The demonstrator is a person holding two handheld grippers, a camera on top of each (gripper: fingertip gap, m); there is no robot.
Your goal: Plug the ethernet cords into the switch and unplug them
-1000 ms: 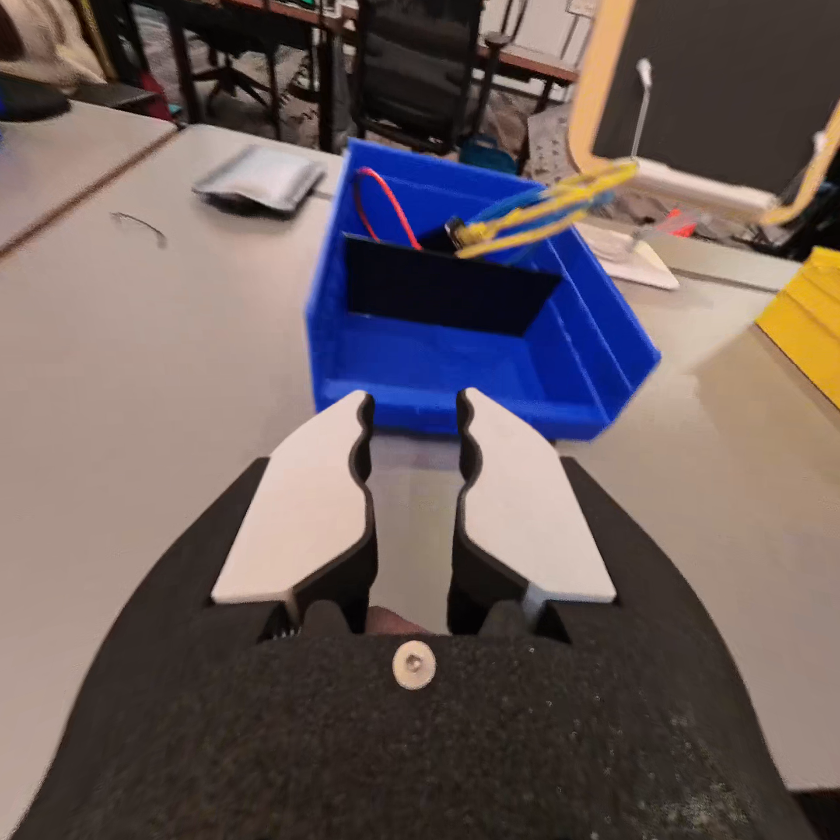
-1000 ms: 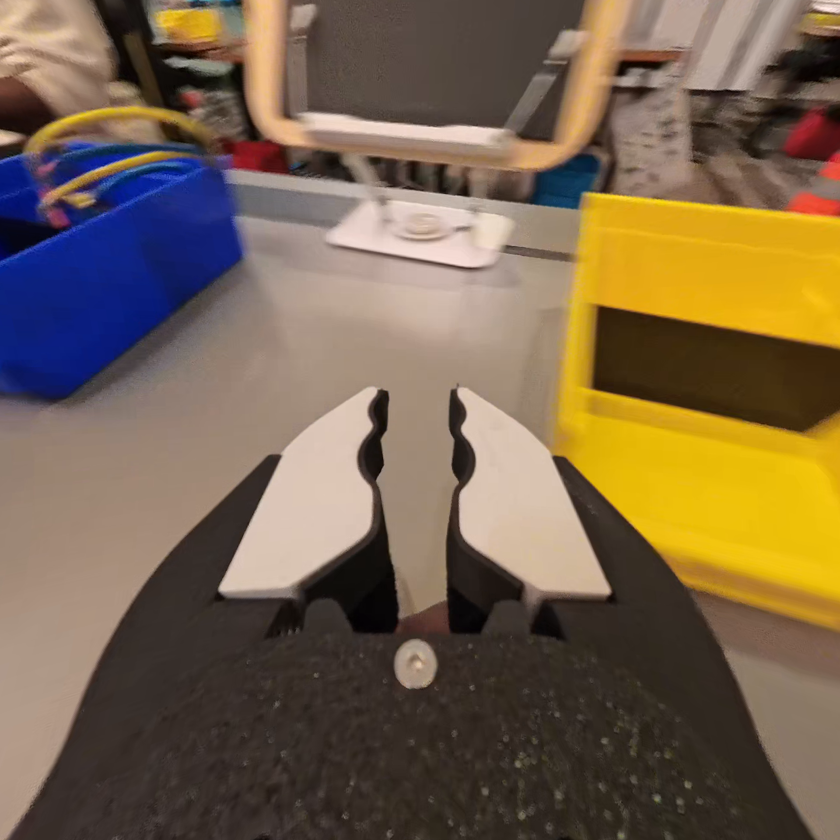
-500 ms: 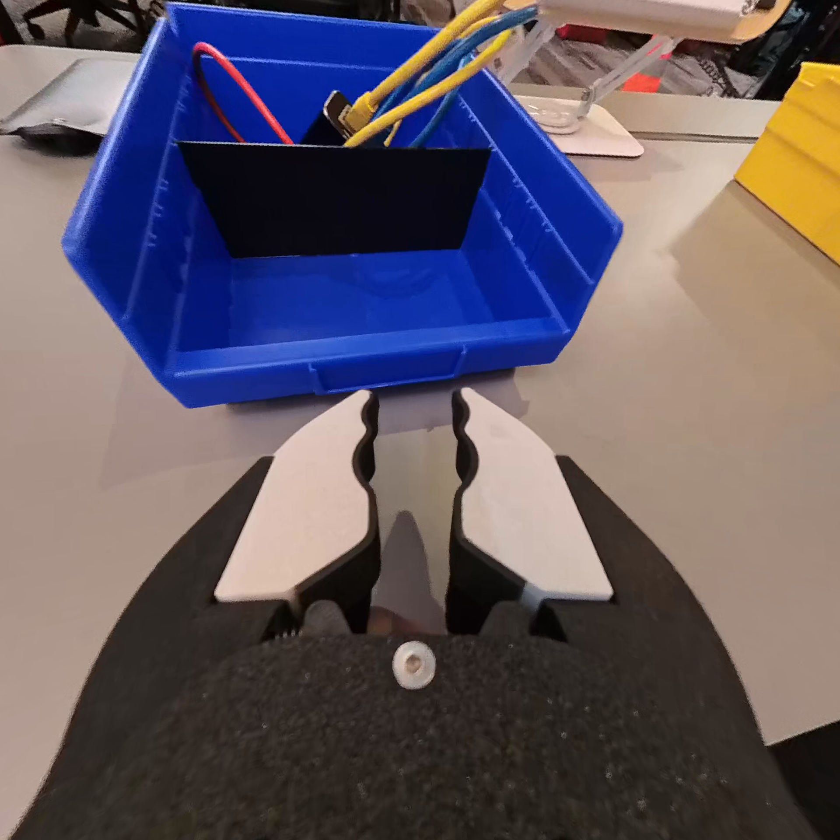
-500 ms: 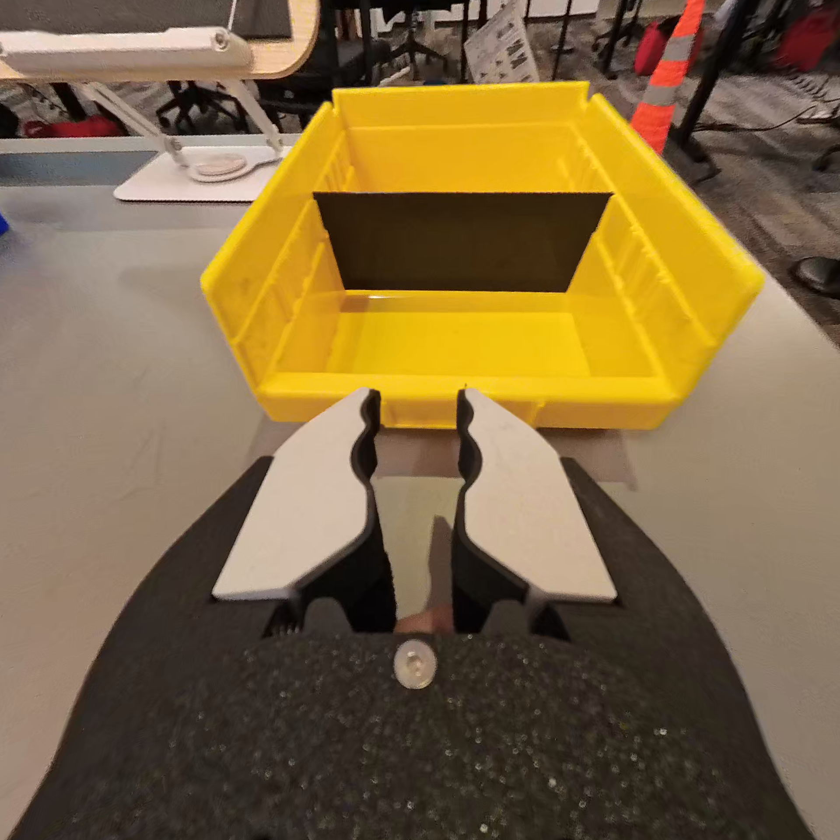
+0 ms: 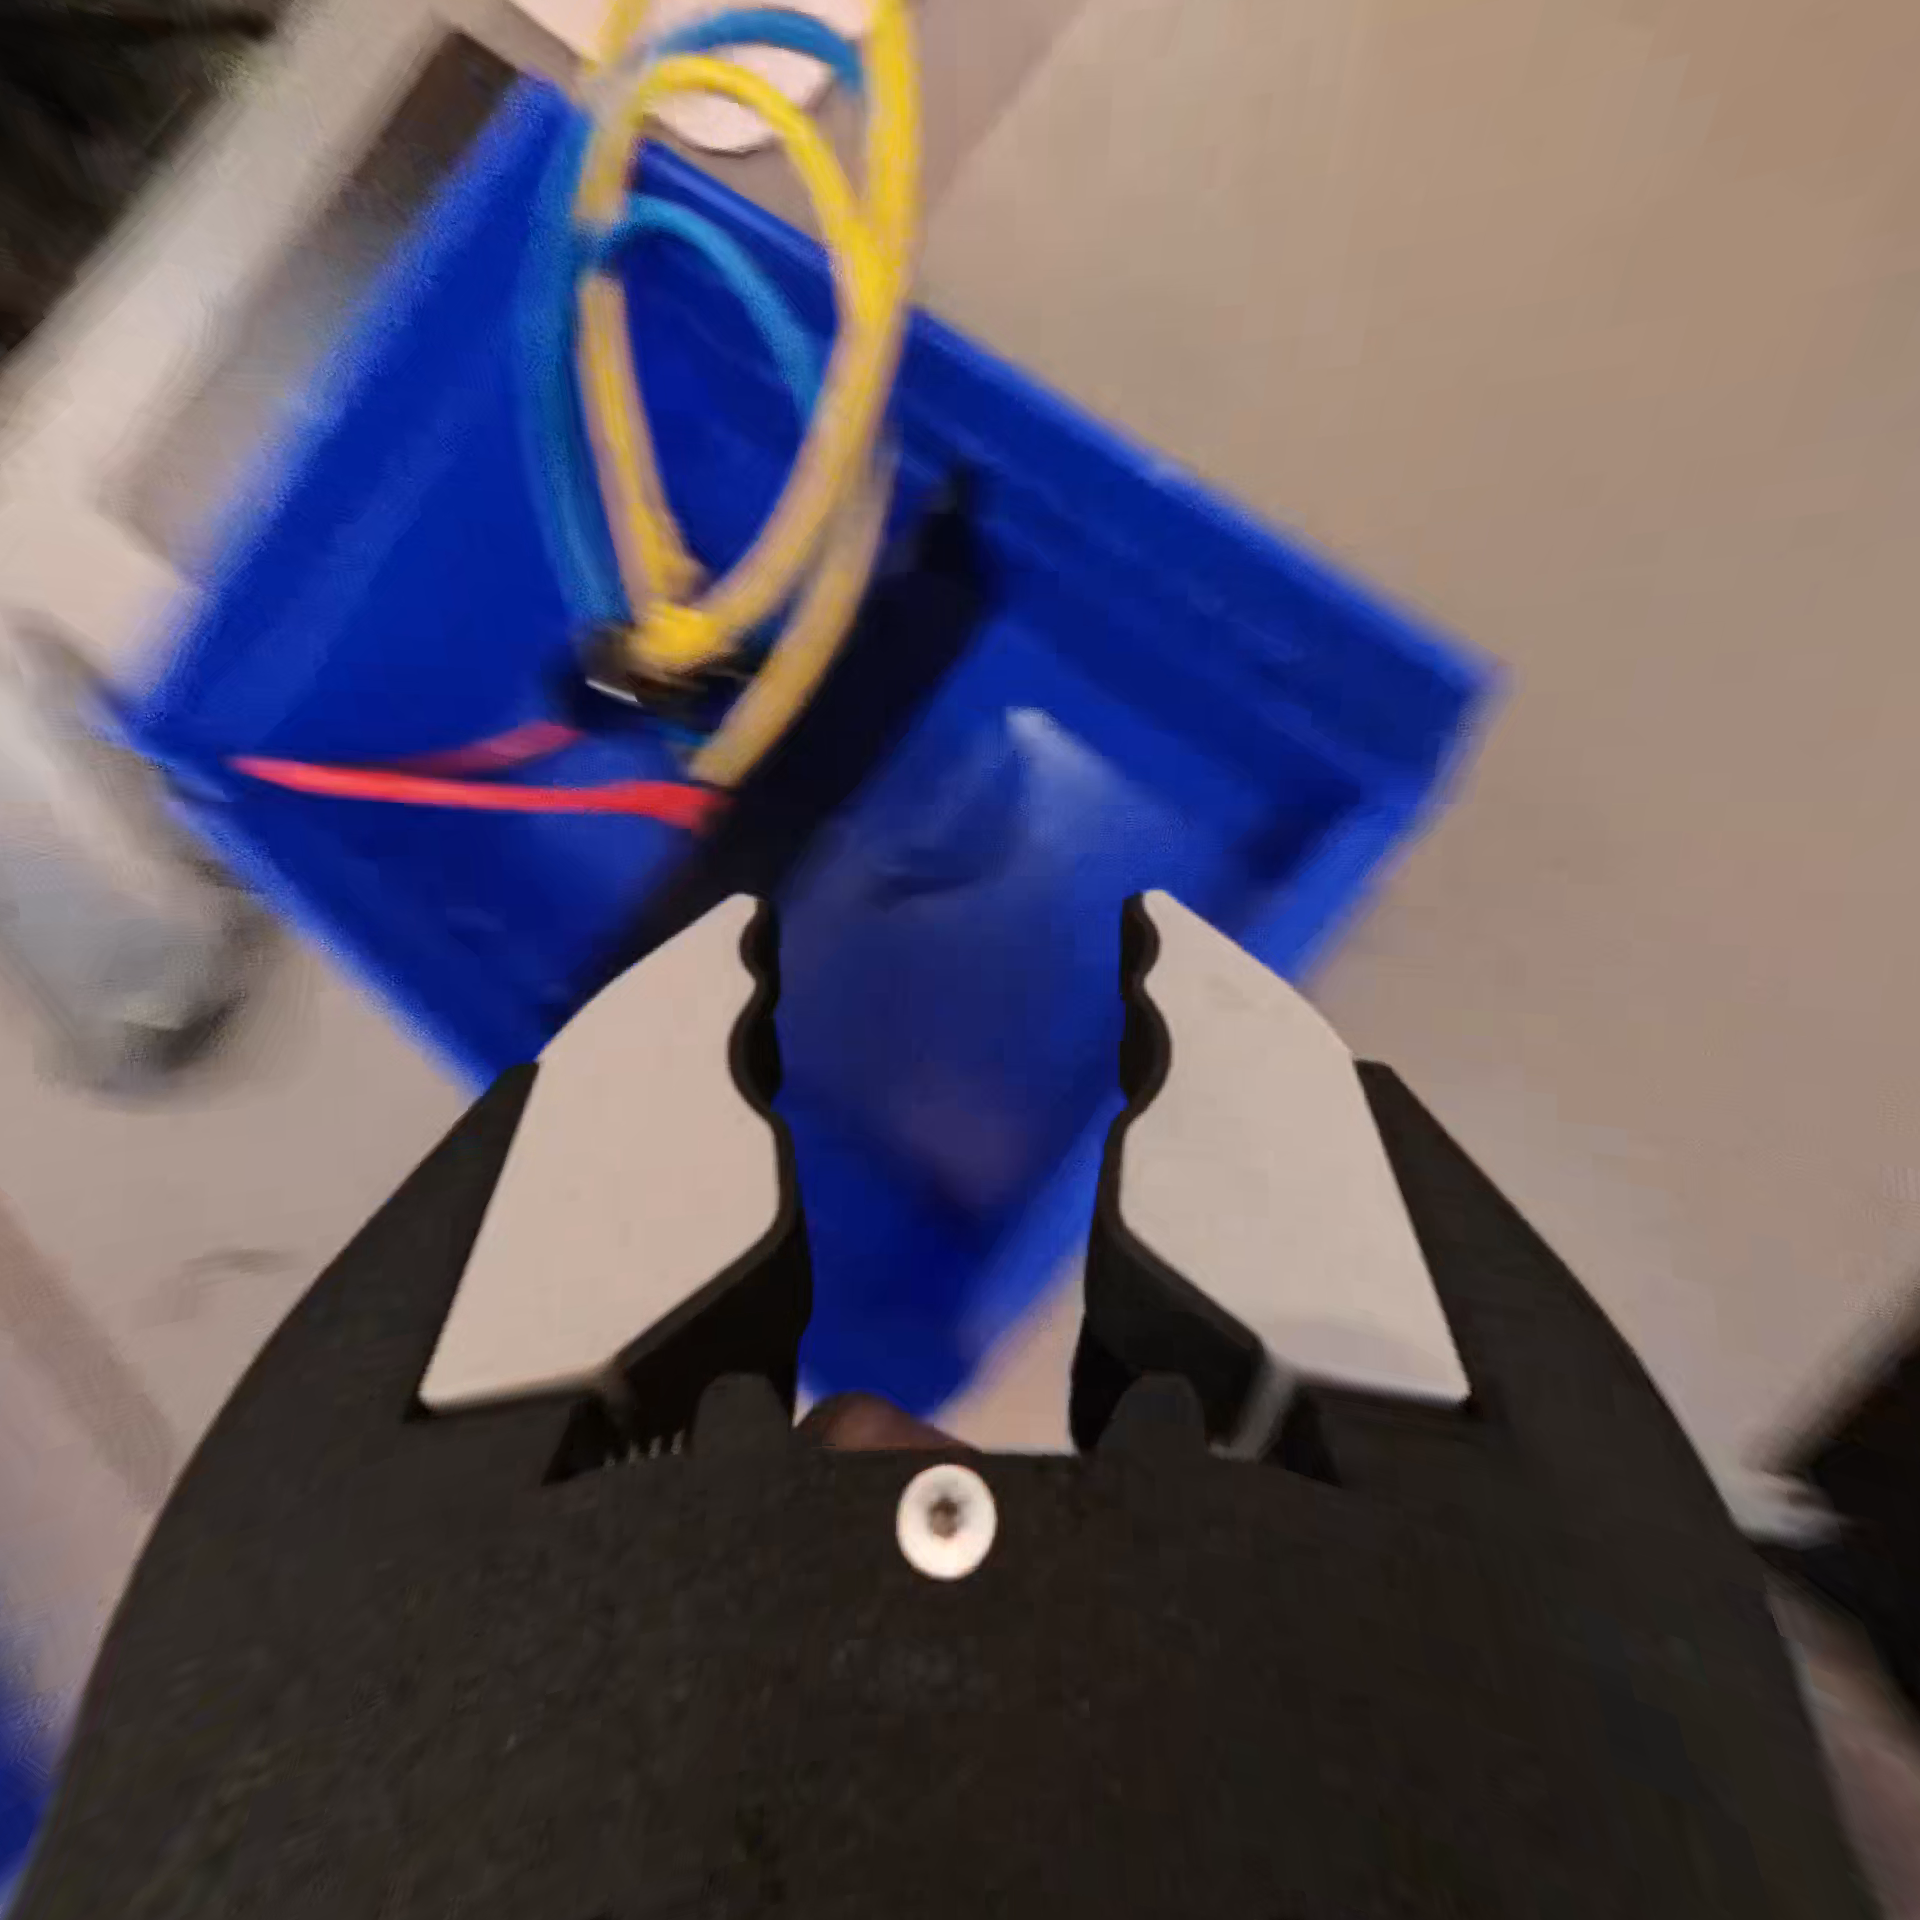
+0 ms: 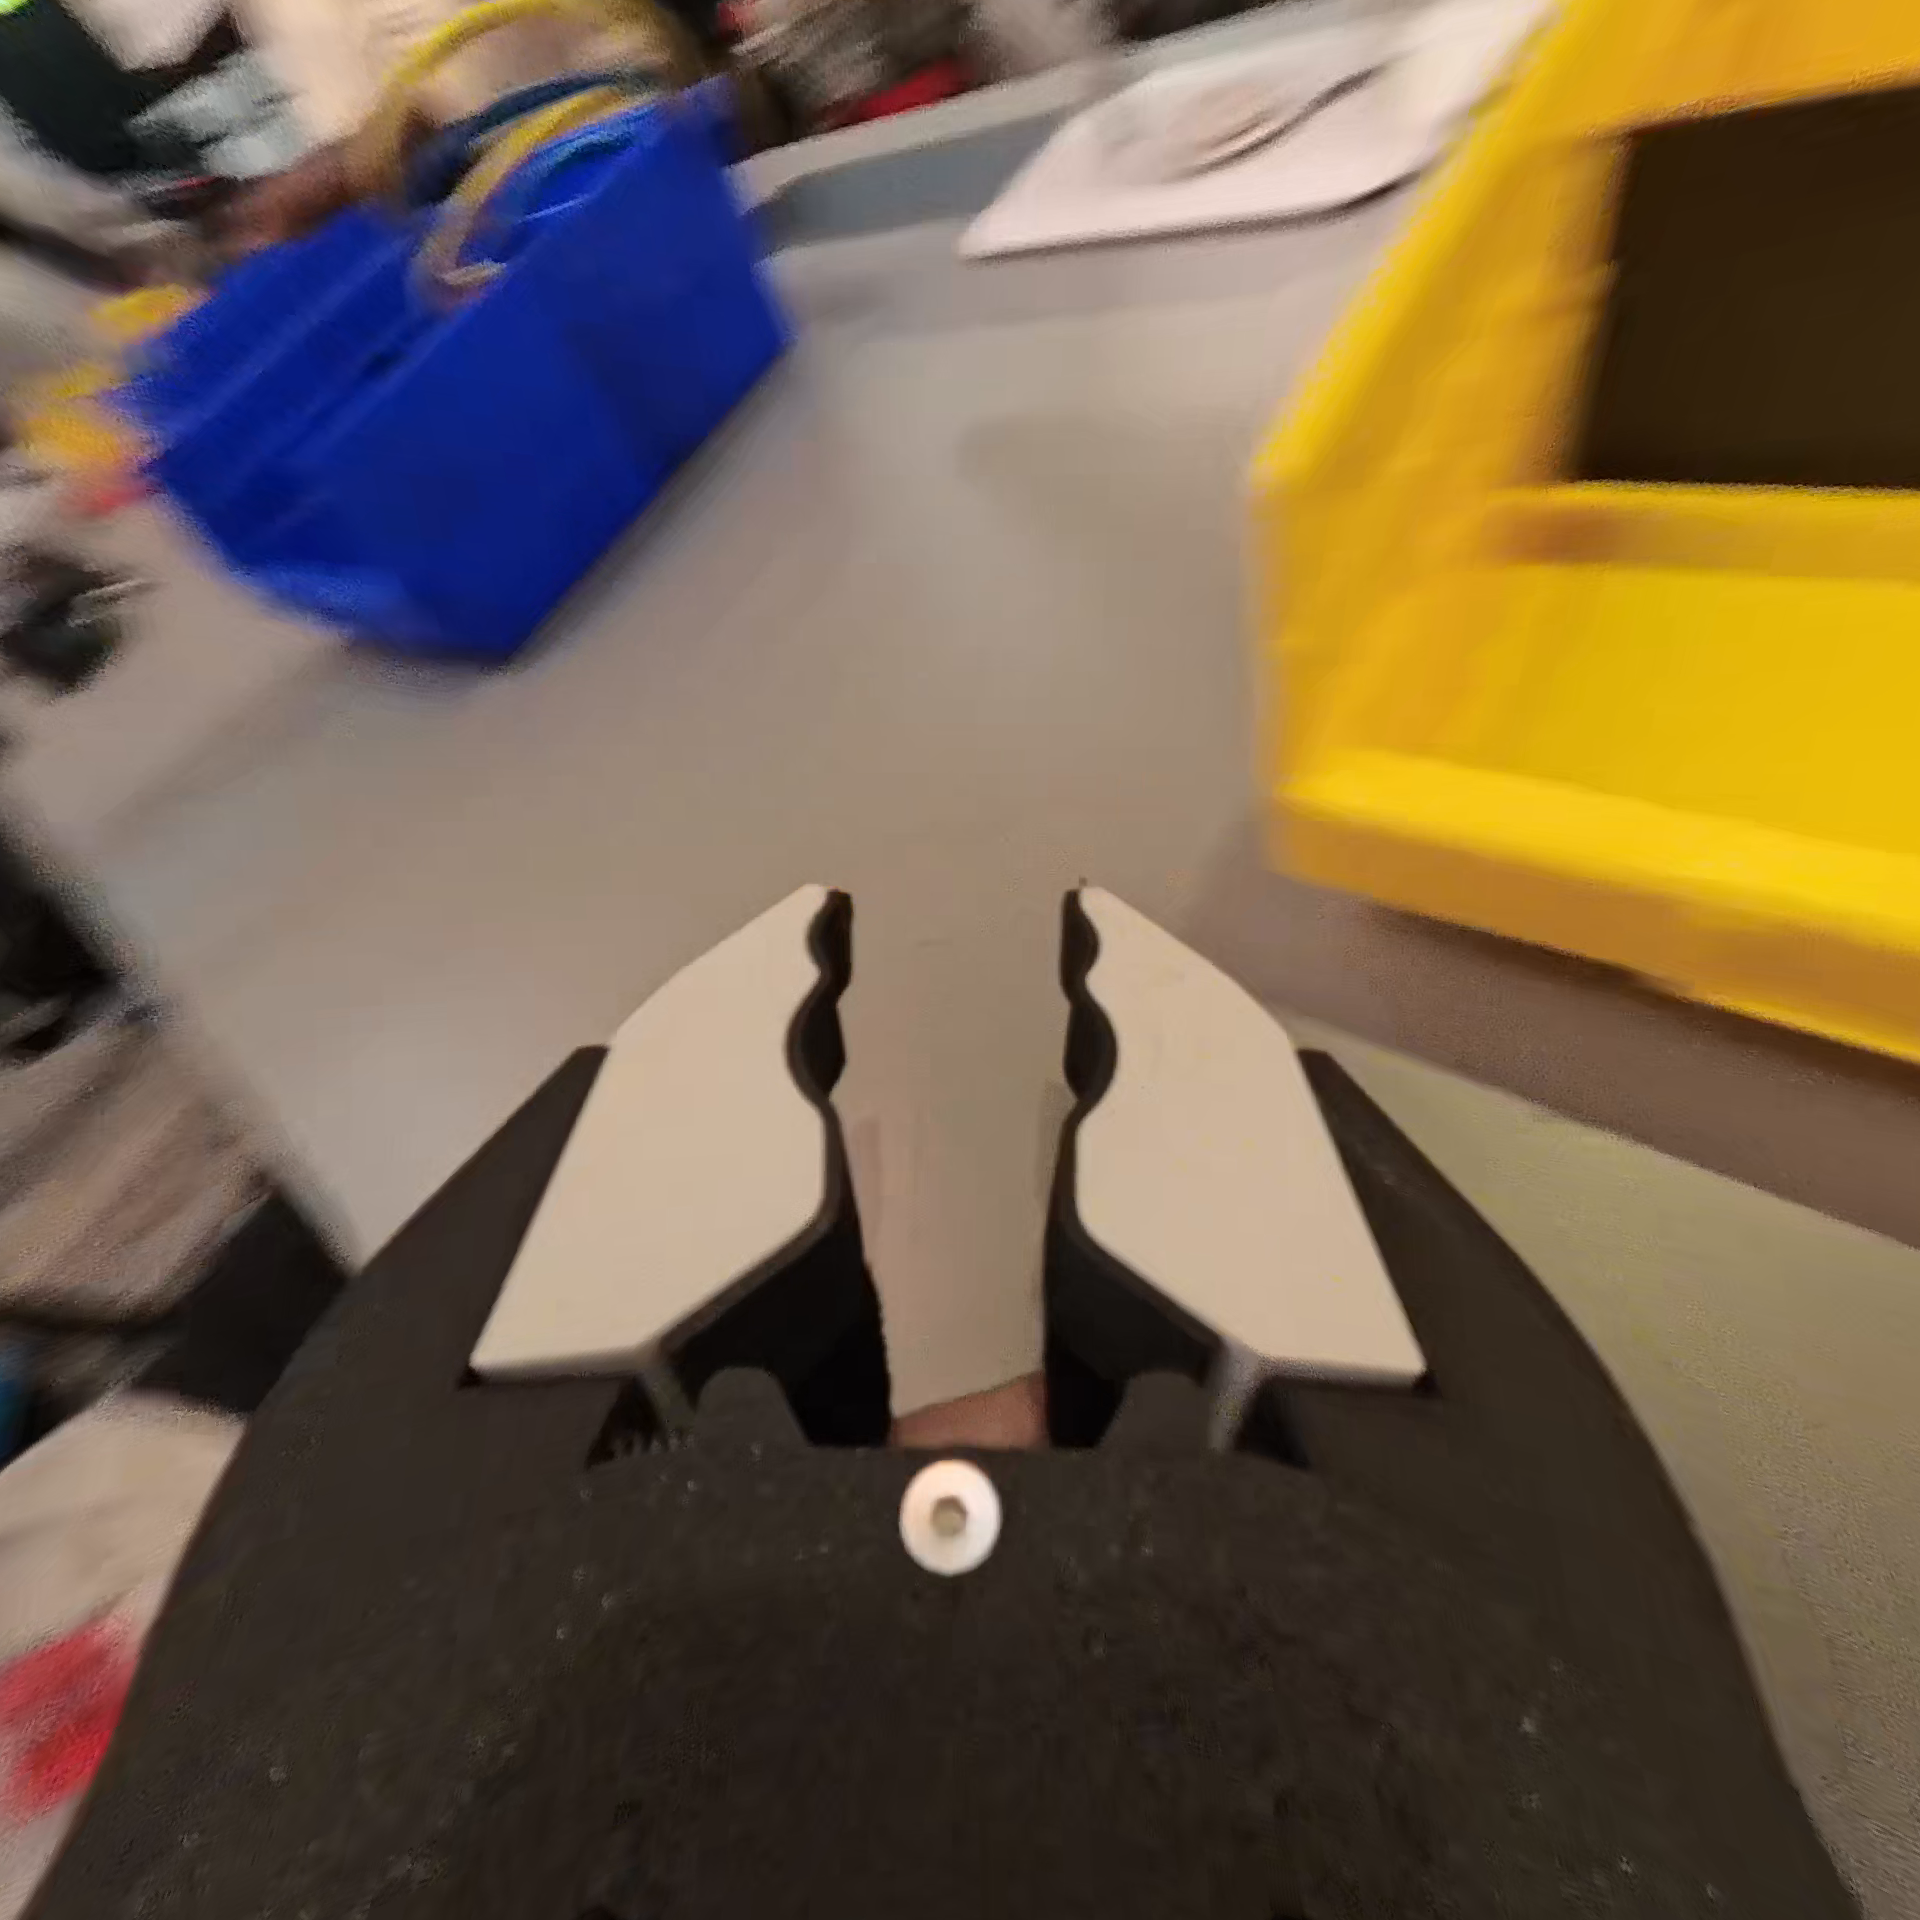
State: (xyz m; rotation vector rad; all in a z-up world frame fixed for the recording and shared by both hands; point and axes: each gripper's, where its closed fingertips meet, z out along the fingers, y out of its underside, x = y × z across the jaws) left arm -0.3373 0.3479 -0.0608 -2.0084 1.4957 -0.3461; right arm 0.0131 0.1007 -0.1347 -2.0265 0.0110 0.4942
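Left gripper [image 5: 948, 914], fingers open and empty, hangs above the blue bin [image 5: 436, 582], probably to reach the ethernet cords [image 5: 831, 395]; right gripper [image 6: 956, 909] is open too

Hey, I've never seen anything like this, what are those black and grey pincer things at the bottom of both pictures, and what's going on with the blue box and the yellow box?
Those pincers are hand-held claws; a person carries one in each hand, with a camera on each looking along its two fingers. The left claw, open and empty, hovers over a blue plastic bin on the grey tabletop. In the bin, looped yellow and blue cords meet a small dark device, blurred, probably the switch; a red wire lies beside it. The right claw, also open and empty, points between that same bin and a yellow plastic bin.
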